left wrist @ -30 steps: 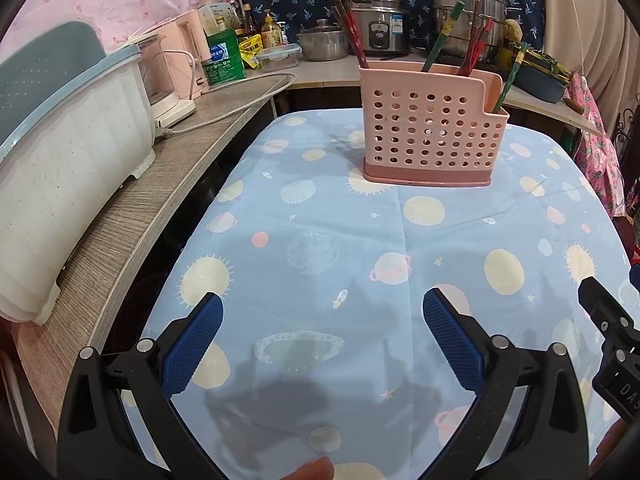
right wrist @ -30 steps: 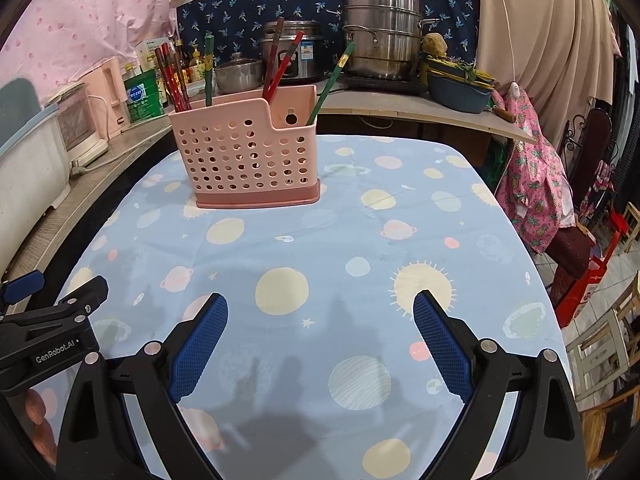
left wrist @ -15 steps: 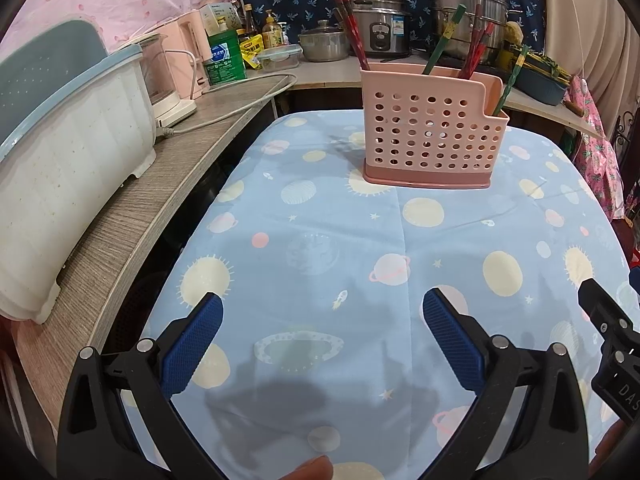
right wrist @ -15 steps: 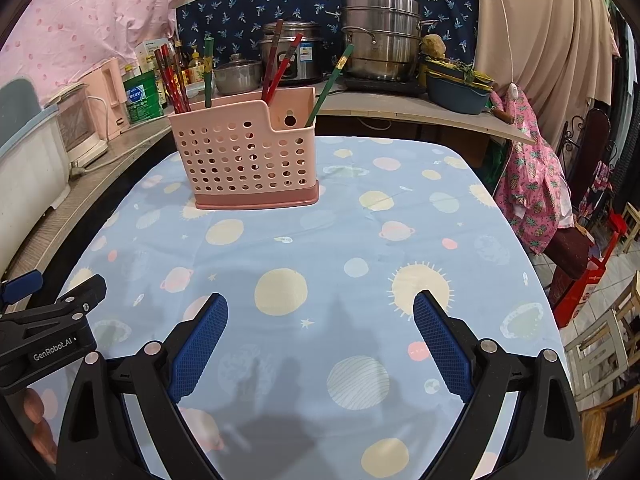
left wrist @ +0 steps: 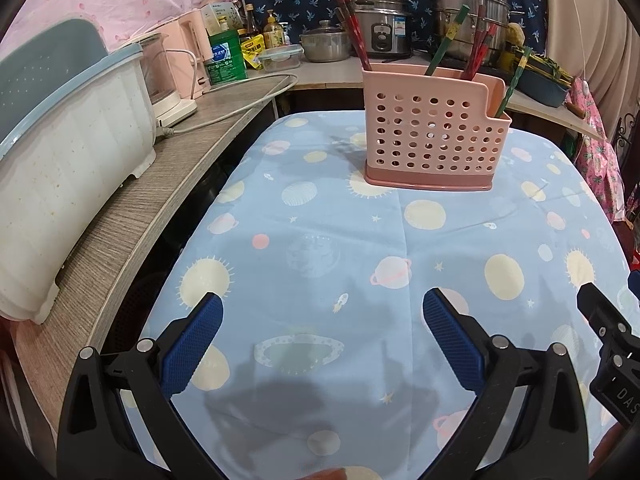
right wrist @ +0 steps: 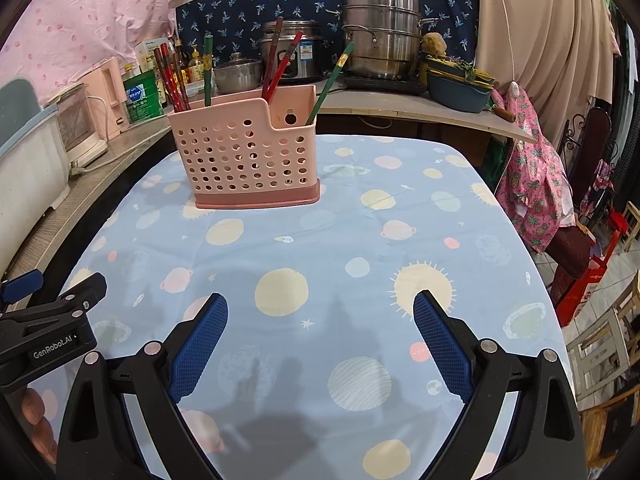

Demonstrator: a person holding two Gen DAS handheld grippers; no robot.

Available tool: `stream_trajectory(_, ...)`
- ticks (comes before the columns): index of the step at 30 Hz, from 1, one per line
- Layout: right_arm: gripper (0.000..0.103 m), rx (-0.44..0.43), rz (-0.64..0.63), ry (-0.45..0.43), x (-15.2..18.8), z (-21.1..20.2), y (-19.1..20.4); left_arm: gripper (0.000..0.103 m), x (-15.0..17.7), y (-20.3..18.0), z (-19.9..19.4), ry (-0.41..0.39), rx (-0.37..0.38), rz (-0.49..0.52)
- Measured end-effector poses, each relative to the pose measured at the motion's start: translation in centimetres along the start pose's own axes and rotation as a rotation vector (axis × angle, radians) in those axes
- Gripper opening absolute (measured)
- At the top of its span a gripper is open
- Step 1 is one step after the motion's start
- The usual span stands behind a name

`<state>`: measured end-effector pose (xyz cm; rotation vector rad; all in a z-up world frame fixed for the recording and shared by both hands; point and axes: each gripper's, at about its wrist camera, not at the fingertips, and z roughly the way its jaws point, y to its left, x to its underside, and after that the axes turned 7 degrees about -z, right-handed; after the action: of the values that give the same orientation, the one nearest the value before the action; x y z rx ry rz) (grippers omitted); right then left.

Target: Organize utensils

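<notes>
Home kitchen: rice cooker (left wrist: 384,26), steamer pots (right wrist: 382,36)

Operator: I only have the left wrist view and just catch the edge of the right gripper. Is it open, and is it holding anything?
Observer: The right gripper is open and empty, above the tablecloth.
Operator: What does the wall behind the low end of the pink caddy look like?
Observer: On the pink caddy, the taller back wall has a keyhole-shaped hanging hole there, beside the green chopstick.
Operator: Anything off the table's right side?
Observer: A pale chair stands on the floor there.
</notes>
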<state>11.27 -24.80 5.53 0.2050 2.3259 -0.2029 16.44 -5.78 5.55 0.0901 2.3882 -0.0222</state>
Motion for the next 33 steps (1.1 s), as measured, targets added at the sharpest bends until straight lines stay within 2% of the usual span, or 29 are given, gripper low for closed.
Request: stream_trajectory(33,0.09,-0.002,0.015,0.0,-1.0,1.0,-0.4,0.096,-1.3,0.1,0.7,-0.007,-0.023,-0.015)
